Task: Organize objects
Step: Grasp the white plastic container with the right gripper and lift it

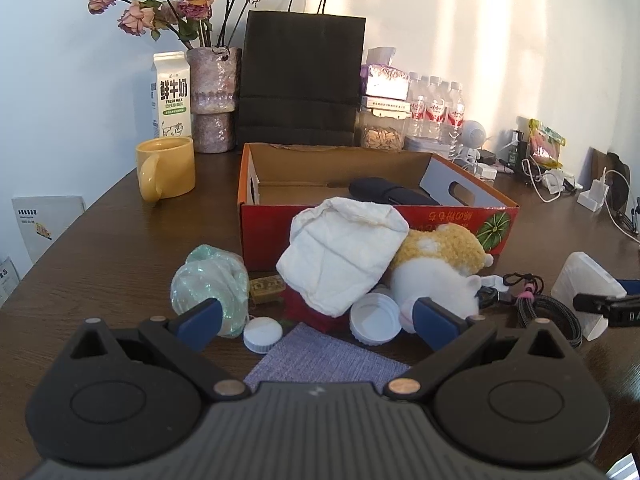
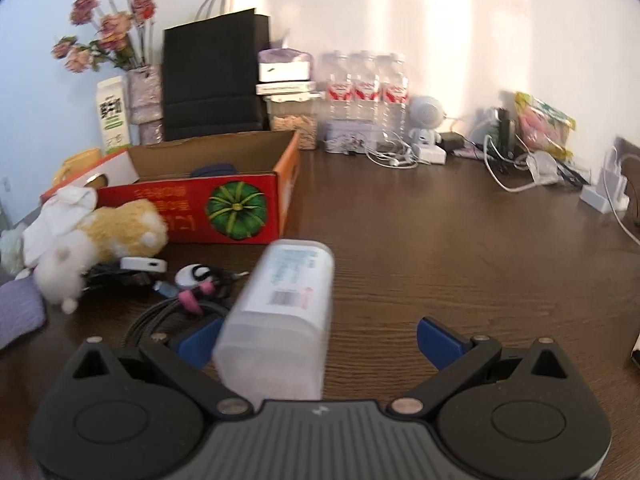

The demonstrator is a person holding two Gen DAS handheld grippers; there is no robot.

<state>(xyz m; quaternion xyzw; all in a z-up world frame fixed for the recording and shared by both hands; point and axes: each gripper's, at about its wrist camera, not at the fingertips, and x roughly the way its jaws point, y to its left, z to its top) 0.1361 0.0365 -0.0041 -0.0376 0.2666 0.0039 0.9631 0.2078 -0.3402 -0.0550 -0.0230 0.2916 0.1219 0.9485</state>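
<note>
Clutter sits piled at 6 o'clock of the red box (image 1: 376, 236), handy for loading; your left gripper (image 1: 316, 320) gapes wide w/ nothing held. Right gripper (image 2: 320, 340) is spread too, the white container (image 2: 280, 316) leaning on its left finger, unclamped.

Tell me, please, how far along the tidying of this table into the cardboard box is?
Early days. Done: only a dark pouch lies inside the cardboard box. In hand: the right claw is open around a translucent plastic container, with one finger apart from it; the left claw is open. Left: the white cloth, plush toy, bottle caps, crumpled plastic bag and cables remain on the table.
</note>
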